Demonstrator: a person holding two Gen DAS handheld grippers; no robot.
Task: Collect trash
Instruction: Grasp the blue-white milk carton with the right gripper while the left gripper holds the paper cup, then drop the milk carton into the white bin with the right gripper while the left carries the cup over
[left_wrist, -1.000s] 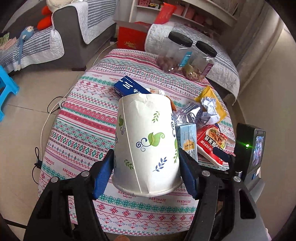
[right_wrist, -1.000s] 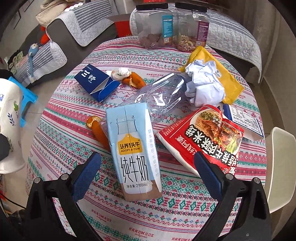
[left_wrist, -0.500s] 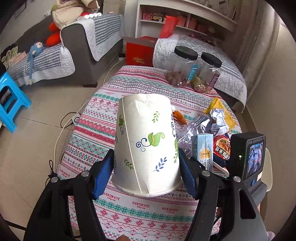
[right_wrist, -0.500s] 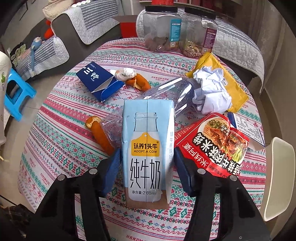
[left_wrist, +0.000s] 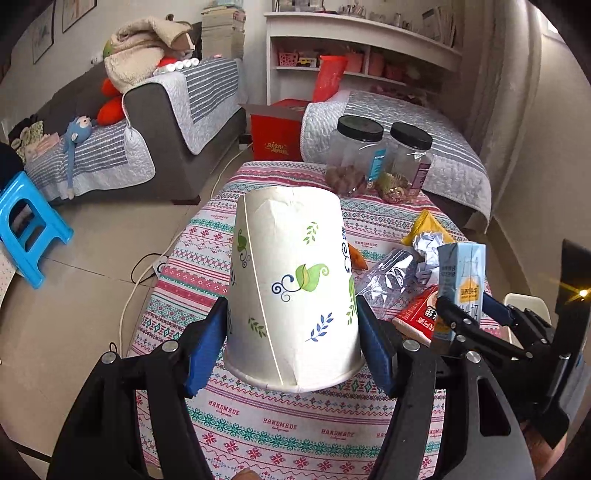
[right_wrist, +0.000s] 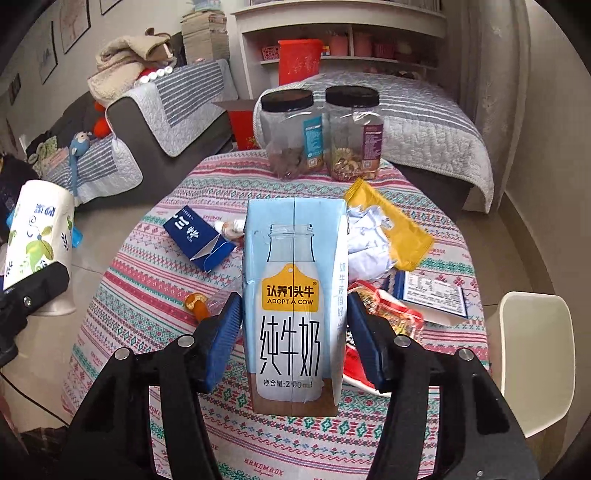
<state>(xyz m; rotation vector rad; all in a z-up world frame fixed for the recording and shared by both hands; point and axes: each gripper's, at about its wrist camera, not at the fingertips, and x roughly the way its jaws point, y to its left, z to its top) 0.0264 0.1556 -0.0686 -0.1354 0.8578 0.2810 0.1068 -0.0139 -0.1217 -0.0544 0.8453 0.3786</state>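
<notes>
Left tongs (left_wrist: 291, 347) clamping paper cup (left_wrist: 291, 284), right tongs (right_wrist: 293, 343) just closed on milk carton (right_wrist: 293, 295); wrappers (right_wrist: 391, 225) beyond still uncollected.

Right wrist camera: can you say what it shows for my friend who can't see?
The right hand-held gripper holds a light-blue milk carton above a table with a patterned cloth. Wrappers, crumpled paper and two black-lidded jars lie behind.
</notes>
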